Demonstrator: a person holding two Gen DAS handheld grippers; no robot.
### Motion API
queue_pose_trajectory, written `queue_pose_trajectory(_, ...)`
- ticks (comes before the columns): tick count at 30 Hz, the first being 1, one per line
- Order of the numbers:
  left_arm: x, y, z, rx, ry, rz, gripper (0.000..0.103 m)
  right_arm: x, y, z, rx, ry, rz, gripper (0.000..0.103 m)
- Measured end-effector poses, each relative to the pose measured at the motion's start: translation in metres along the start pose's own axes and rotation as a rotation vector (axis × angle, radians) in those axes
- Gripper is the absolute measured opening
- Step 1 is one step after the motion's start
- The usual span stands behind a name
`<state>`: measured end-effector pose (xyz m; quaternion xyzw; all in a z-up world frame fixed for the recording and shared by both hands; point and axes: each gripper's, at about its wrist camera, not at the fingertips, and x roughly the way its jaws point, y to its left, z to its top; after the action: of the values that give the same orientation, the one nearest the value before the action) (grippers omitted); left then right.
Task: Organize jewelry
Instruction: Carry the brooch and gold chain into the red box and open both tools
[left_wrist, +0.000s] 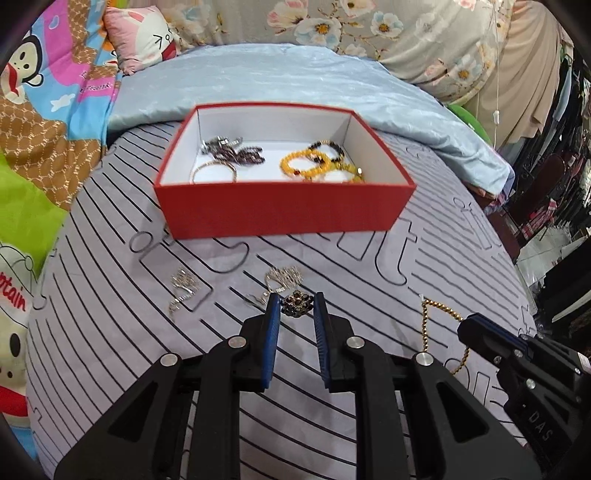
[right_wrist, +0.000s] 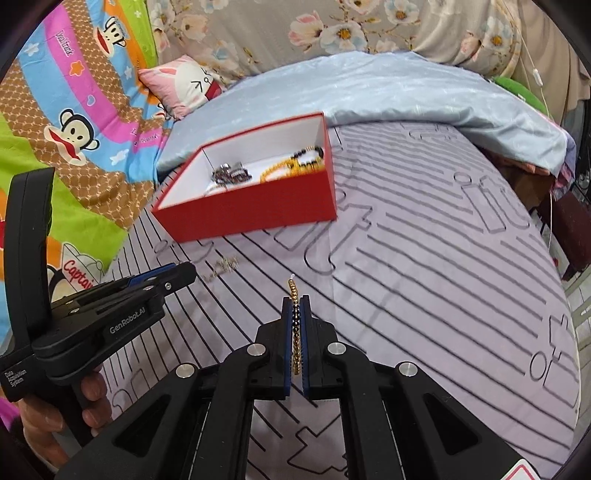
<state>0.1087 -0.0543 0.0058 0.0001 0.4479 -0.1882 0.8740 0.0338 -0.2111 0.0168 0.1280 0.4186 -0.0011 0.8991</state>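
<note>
A red box (left_wrist: 280, 210) with a white inside sits on the striped bed sheet and holds yellow bead bracelets (left_wrist: 317, 166), a dark beaded piece (left_wrist: 236, 149) and a thin bangle (left_wrist: 214, 171). My left gripper (left_wrist: 295, 301) has its fingertips on either side of a dark flower-shaped brooch (left_wrist: 295, 303), touching it. Silver pieces lie beside it (left_wrist: 284, 278) and to the left (left_wrist: 183, 286). My right gripper (right_wrist: 295, 301) is shut on a gold bead bracelet (right_wrist: 294, 332), which also shows in the left wrist view (left_wrist: 430, 321). The box also shows in the right wrist view (right_wrist: 255, 210).
A light blue quilt (left_wrist: 280, 81) lies folded behind the box. Cartoon-print bedding (left_wrist: 48, 110) and a pink pillow (left_wrist: 144, 37) are at the left. The bed's right edge drops to a dark cluttered area (left_wrist: 554, 221). A silver piece (right_wrist: 221, 267) lies near the left gripper.
</note>
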Motion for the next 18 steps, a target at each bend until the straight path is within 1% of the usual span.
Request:
queue_pose_trajectory(7, -0.023, 0.017, 0.032, -0.003, -0.074, 0.034, 0.018, -0.011, 0.011, 0.047, -0.048, -0.087, 0.033, 0.003)
queue_pose_trajectory(11, -0.025, 0.023, 0.057, 0.009, -0.111, 0.049, 0.018, -0.006, 0.02, 0.084, -0.066, -0.131, 0.054, 0.003)
queue_pose_trajectory(14, -0.018, 0.026, 0.074, 0.015, -0.131, 0.064, 0.018, 0.008, 0.027, 0.111, -0.058, -0.135, 0.088, 0.003)
queue_pose_trajectory(16, -0.011, 0.028, 0.087, 0.015, -0.142, 0.06, 0.018, 0.018, 0.031, 0.124, -0.058, -0.131, 0.098, 0.003)
queue_pose_trajectory(18, -0.002, 0.029, 0.096, 0.022, -0.143, 0.073, 0.018, 0.032, 0.036, 0.135, -0.05, -0.117, 0.115, 0.003)
